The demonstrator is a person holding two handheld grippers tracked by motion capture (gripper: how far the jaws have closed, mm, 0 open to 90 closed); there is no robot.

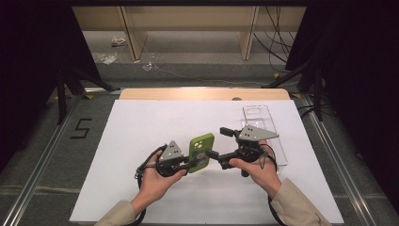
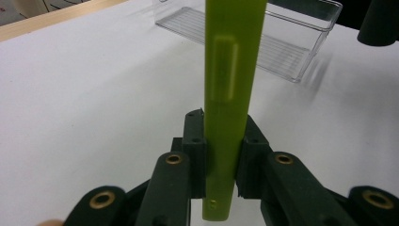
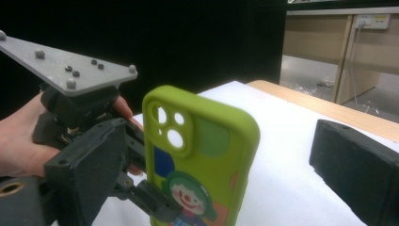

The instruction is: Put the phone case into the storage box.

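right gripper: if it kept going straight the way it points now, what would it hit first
Most likely the green phone case with a clown picture, which stands between the right gripper's open jaws and is clamped by the left gripper. Depth is unclear.

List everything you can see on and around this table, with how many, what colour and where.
phone case: one, lime green with a clown picture, held upright above the sheet's near middle
clear plastic tray: one, transparent, on the sheet's far right
white sheet: one, white, covering the table
wooden table: one, light wood, edge showing beyond the sheet
left gripper: one, black, jaws clamped on the case's edge
right gripper: one, black, jaws open beside the case
hands: two, beige sleeves, at the near edge
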